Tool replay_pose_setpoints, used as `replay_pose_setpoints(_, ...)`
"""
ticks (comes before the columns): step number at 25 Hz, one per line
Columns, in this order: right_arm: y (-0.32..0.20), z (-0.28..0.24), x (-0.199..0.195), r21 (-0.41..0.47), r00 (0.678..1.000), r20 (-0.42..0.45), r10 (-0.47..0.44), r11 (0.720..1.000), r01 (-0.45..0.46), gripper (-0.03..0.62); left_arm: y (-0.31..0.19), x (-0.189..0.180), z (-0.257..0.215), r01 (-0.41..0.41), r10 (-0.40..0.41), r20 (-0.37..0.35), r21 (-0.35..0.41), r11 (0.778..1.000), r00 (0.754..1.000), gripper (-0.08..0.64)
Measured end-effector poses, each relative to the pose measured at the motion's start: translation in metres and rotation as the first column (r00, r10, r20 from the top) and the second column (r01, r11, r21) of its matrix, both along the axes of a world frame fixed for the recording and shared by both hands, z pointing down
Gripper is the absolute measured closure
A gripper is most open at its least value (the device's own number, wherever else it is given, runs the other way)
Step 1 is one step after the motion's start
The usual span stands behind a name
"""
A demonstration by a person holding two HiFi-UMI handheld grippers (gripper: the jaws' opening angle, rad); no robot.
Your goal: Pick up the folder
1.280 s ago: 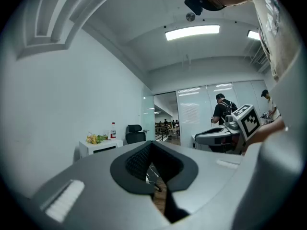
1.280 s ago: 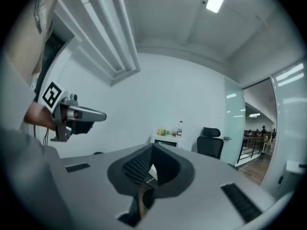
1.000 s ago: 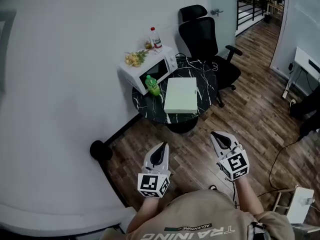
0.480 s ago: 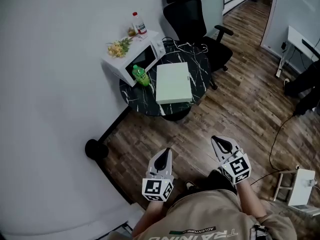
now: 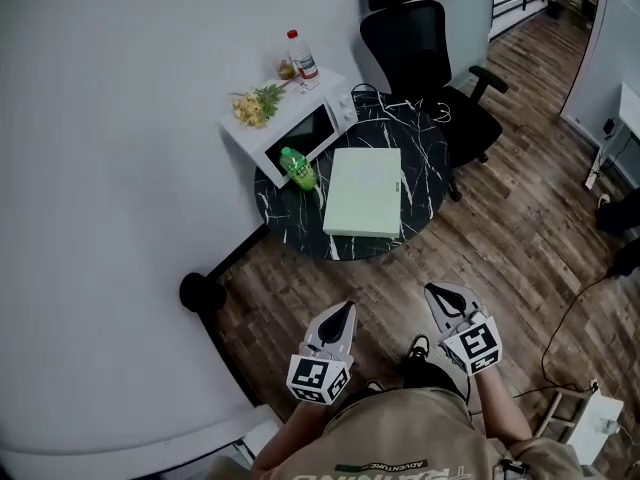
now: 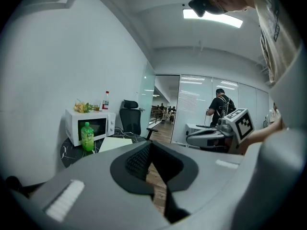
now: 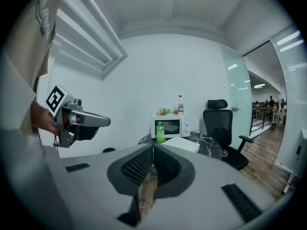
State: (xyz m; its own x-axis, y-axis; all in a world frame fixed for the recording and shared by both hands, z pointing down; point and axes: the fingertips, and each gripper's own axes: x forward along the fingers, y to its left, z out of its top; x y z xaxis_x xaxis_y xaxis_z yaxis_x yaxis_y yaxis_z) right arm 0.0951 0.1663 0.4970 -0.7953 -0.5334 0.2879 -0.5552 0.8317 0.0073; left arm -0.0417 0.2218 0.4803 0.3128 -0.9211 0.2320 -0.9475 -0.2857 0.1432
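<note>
Far left, low against the pale wall: a black round foot (image 5: 202, 293) on the wood floor (image 5: 520, 228).

Farther off, a white microwave (image 5: 292, 131) at the left rim of a round dark marbled surface (image 5: 428, 180); on its top a bunch of yellow flowers (image 5: 254, 106) and, right of those, a clear bottle (image 5: 302, 58) with a red cap, upright.

Just in front of the microwave door, a green bottle (image 5: 298, 168), upright on the surface.

Near, low in the head view: left gripper (image 5: 343, 311), jaws pressed fully together, nothing between them, tips aimed toward the surface but well apart from it.

Right of the green bottle and just beside it: the folder (image 5: 365, 191), pale green, flat on the surface, near edge close to the surface's near rim. Untouched by either gripper, well beyond both.

White cables (image 5: 400, 104) on the far part of the surface, behind the folder.

Beyond the surface's far right side: a black office chair (image 5: 428, 56) with a headrest.

Near again, right of the left gripper and level with it: right gripper (image 5: 436, 292), jaws likewise closed tight on nothing, also pointing toward the surface.

Bottom right corner of the head view: a white boxy object (image 5: 592, 418) on the floor, with a dark cable (image 5: 560, 318) trailing near it.
</note>
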Motion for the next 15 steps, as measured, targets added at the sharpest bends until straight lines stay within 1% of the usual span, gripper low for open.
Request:
replay_pose_setpoints(4,-0.052,0.010,0.004,-0.046,0.998,0.017,-0.063,0.997,0.063,0.581,-0.031,0.012,-0.006,0.053,-0.055,-0.038,-0.035,0.998,0.998,0.554)
replay_pose_setpoints(7,-0.082,0.025,0.010,-0.076,0.996,0.012,-0.094,0.993,0.094,0.581,-0.049,0.016,0.000,0.087,-0.088,-0.024,-0.056,0.995,0.996,0.554)
replay_pose_setpoints(10,-0.105,0.038,0.014,-0.105,0.995,-0.010,-0.099,0.990,0.098,0.581,-0.066,0.017,0.012,0.078,-0.077,0.017,-0.105,0.991,0.997,0.554)
replay_pose_setpoints(12,-0.118,0.046,0.015,-0.118,0.995,-0.029,-0.098,0.989,0.094,0.581,-0.079,0.013,0.015,0.075,-0.071,0.034,-0.122,0.990,0.997,0.554)
replay_pose_setpoints(15,-0.132,0.060,0.013,-0.156,0.996,-0.036,-0.078,0.985,0.071,0.581,-0.101,0.000,0.014,0.074,-0.072,0.016,-0.121,0.990,0.997,0.554)
